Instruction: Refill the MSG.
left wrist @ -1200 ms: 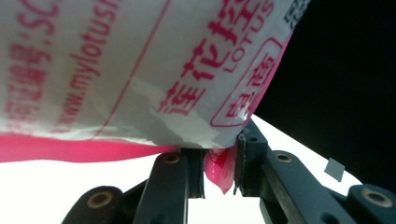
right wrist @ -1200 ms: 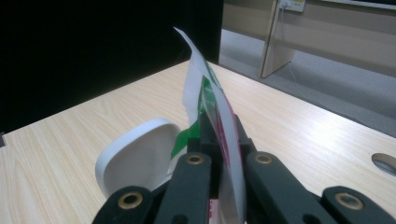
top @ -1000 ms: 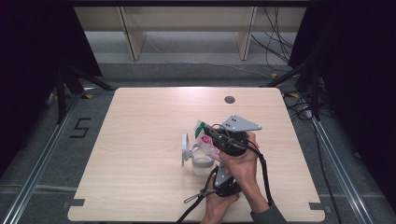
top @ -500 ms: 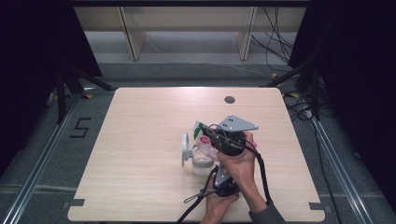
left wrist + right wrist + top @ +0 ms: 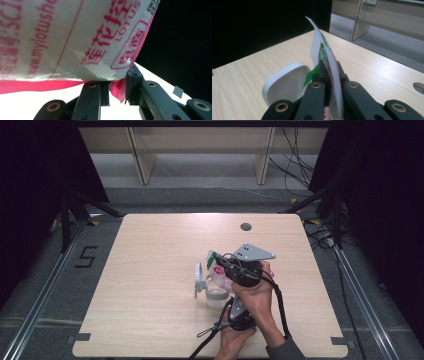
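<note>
Steadiness matters: left gripper [image 5: 117, 86] and right gripper [image 5: 329, 75], both clamped on the white plastic pouch with red print [image 5: 218, 270], tip it over the clear plastic jar [image 5: 216, 295].

A pale wooden counter [image 5: 150, 270] seen from above. Near its front right, two hands hold black tongs against a crinkled packet [image 5: 216, 265], green at its top edge, above a white lidded container [image 5: 212, 292].

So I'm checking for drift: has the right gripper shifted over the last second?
No. In the high view the right gripper sits the same way below the table's dark hole, shut on the packet.
</note>
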`<state>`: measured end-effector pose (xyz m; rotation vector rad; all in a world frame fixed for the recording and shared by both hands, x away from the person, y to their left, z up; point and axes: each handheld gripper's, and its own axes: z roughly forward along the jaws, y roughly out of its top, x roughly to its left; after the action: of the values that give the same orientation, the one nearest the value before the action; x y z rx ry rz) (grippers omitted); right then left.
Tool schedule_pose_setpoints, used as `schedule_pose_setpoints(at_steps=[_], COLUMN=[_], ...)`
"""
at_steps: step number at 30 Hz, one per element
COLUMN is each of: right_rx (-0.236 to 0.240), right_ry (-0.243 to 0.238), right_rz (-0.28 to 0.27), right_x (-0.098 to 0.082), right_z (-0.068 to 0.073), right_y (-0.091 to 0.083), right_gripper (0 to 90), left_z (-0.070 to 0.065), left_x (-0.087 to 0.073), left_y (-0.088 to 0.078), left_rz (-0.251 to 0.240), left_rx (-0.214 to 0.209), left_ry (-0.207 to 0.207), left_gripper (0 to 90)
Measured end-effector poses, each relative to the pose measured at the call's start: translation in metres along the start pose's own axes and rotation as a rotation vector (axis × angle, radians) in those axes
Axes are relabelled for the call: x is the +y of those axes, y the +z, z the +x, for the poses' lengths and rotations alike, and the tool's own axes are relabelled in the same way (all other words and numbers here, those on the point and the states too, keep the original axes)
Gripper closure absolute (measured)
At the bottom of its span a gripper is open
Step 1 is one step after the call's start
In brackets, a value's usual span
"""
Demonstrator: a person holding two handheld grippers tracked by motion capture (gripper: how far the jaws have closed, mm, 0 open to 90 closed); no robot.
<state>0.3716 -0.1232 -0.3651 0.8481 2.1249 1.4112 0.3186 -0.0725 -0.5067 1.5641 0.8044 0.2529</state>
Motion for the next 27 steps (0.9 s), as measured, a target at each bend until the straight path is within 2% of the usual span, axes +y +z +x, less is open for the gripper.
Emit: schedule_pose_setpoints(at_steps=[1, 3, 4, 5, 6, 7, 8, 9, 10, 11, 12, 13, 14, 15, 16, 17, 18, 19, 21, 22, 25, 27], right_rx=[0.012, 0.009, 0.013, 0.013, 0.025, 0.021, 0.022, 0.023, 0.015, 0.015, 0.008, 0.020, 0.017, 0.015, 0.014, 0.016, 0.016, 0.016, 0.017, 0.014, 0.016, 0.016], right_ry=[0.019, 0.024, 0.031, 0.031, 0.016, 0.018, 0.013, 0.014, 0.014, 0.014, 0.016, 0.016, 0.025, 0.040, 0.032, 0.021, 0.021, 0.015, 0.011, 0.010, 0.010, 0.003], right_rz=[0.007, 0.012, 0.018, 0.018, 0.004, 0.003, 0.007, 0.007, 0.009, 0.009, 0.002, 0.004, 0.004, 0.018, 0.017, 0.015, 0.015, 0.017, 0.010, 0.012, 0.013, 0.006], right_x=[-0.0001, -0.0004, -0.0004, -0.0004, -0.0006, -0.0008, -0.0009, -0.0006, -0.0003, -0.0003, -0.0004, -0.0007, -0.0009, -0.0005, -0.0004, -0.0005, -0.0005, -0.0006, -0.0001, 0.0000, 0.0000, 0.0013], right_z=[0.0011, 0.0021, 0.0035, 0.0035, 0.0017, 0.0015, 0.0013, 0.0016, 0.0019, 0.0019, 0.0021, 0.0017, 0.0024, 0.0041, 0.0035, 0.0026, 0.0026, 0.0021, 0.0024, 0.0023, 0.0020, 0.0030], right_y=[0.0000, -0.0004, -0.0001, -0.0001, 0.0016, 0.0018, 0.0014, 0.0012, 0.0005, 0.0005, 0.0008, 0.0014, 0.0017, 0.0002, 0.0003, 0.0009, 0.0009, 0.0008, 0.0014, 0.0013, 0.0016, 0.0019], right_gripper=[90.0, 90.0, 90.0, 90.0, 90.0, 90.0, 90.0, 90.0, 90.0, 90.0, 90.0, 90.0, 90.0, 90.0, 90.0, 90.0, 90.0, 90.0, 90.0, 90.0, 90.0, 90.0], left_z=[0.0001, -0.0003, 0.0011, 0.0011, 0.0010, -0.0019, -0.0014, -0.0007, -0.0002, -0.0002, -0.0006, -0.0014, -0.0017, -0.0001, -0.0001, -0.0014, -0.0014, -0.0002, 0.0004, -0.0002, -0.0003, -0.0012], left_x=[0.0001, 0.0002, 0.0001, 0.0001, -0.0001, -0.0002, 0.0001, 0.0001, -0.0003, -0.0003, 0.0000, -0.0002, 0.0000, 0.0003, 0.0003, -0.0002, -0.0002, 0.0002, 0.0004, 0.0006, 0.0011, 0.0014], left_y=[0.0002, 0.0003, 0.0014, 0.0014, -0.0007, 0.0014, 0.0007, 0.0007, 0.0000, 0.0000, 0.0001, 0.0007, 0.0009, 0.0004, 0.0004, 0.0015, 0.0015, 0.0007, 0.0005, 0.0010, 0.0009, 0.0011], left_rz=[0.003, -0.002, 0.006, 0.006, 0.011, -0.024, -0.014, -0.006, -0.003, -0.003, -0.004, -0.019, -0.022, 0.001, 0.001, -0.025, -0.025, -0.006, -0.002, -0.010, -0.011, -0.031], left_rx=[0.001, -0.002, -0.029, -0.029, 0.001, -0.003, -0.005, -0.024, 0.003, 0.003, -0.001, -0.006, -0.006, -0.019, -0.019, -0.004, -0.004, 0.001, 0.002, -0.001, -0.001, -0.005], left_ry=[-0.005, -0.008, 0.012, 0.012, 0.009, -0.043, -0.029, -0.017, 0.000, 0.000, -0.016, -0.032, -0.035, -0.010, -0.010, -0.038, -0.038, -0.010, -0.003, -0.020, -0.022, -0.037], left_gripper=[76.1, 76.1, 76.1, 76.1, 76.1, 76.1, 76.1, 76.1, 76.1, 76.1, 76.1, 76.1, 76.1, 76.1, 76.2, 76.1, 76.2, 76.1, 76.2, 76.1, 76.1, 76.1])
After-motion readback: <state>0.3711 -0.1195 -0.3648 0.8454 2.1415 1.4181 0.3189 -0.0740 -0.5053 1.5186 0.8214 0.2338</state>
